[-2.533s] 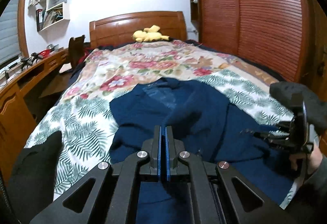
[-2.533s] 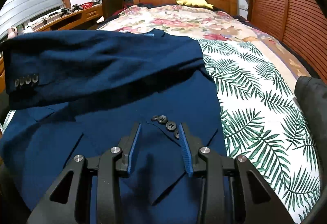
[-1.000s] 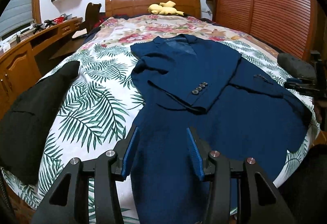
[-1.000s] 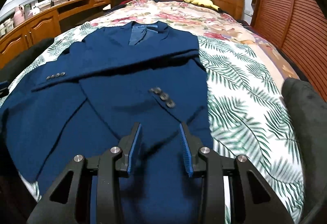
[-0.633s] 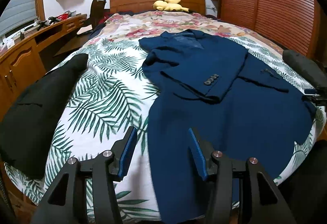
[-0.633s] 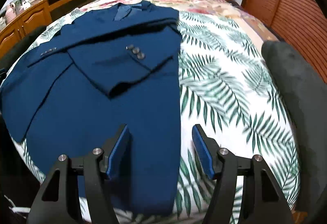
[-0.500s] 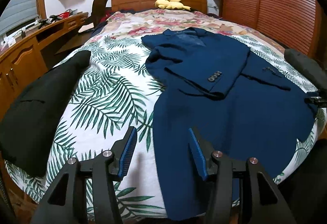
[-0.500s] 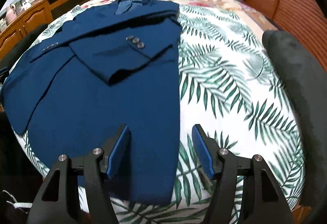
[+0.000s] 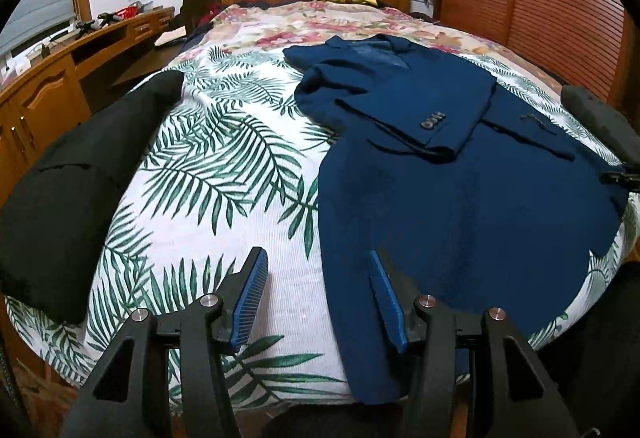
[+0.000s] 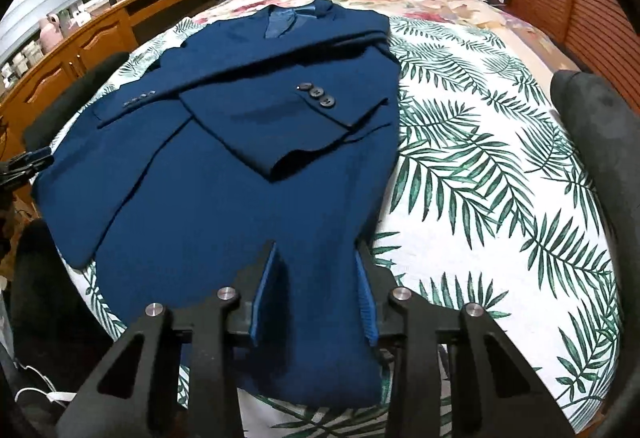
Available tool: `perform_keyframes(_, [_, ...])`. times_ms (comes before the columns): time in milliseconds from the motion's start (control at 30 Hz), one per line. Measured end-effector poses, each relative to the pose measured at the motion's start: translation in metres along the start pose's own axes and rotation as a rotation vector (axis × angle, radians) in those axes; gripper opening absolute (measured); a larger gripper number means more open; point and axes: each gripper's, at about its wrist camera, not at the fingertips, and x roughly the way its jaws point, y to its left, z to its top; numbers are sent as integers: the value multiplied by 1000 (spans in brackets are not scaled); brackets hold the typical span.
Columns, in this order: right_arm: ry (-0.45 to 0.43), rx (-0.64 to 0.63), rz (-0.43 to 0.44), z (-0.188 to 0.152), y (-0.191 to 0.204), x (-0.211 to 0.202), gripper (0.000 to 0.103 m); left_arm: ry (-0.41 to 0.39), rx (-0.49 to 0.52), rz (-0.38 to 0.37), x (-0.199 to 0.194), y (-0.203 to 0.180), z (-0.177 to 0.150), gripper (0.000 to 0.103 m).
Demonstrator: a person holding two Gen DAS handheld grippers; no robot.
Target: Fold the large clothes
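I see my right gripper [image 10: 316, 278] over the hem corner of the blue jacket [image 10: 224, 178], jaws just closing with cloth between them, pads not clearly pressing. Both sleeves [image 10: 304, 118] lie folded across it on the bedspread [image 10: 500, 178].

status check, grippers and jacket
Left hand-held gripper open over jacket hem edge. Right hand-held gripper closing around hem, not pinched. Nothing blocking.

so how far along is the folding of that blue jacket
Done: the blue jacket lies flat on the bed with both sleeves folded across its front. In hand: the left gripper and right gripper hover open over the hem corners; the right jaws have just been closing, fabric between them but not yet pinched. Left: gripping the hem and folding the body up.
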Motion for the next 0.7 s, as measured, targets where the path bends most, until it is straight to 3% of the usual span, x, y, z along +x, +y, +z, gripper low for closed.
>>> perform_keyframes(600, [-6, 26, -35, -10, -7, 14, 40, -6, -47, -92, -11, -2, -12, 55])
perform_keyframes(700, [-11, 31, -31, -11, -8, 15, 41, 1, -61, -114, -9, 0, -13, 48])
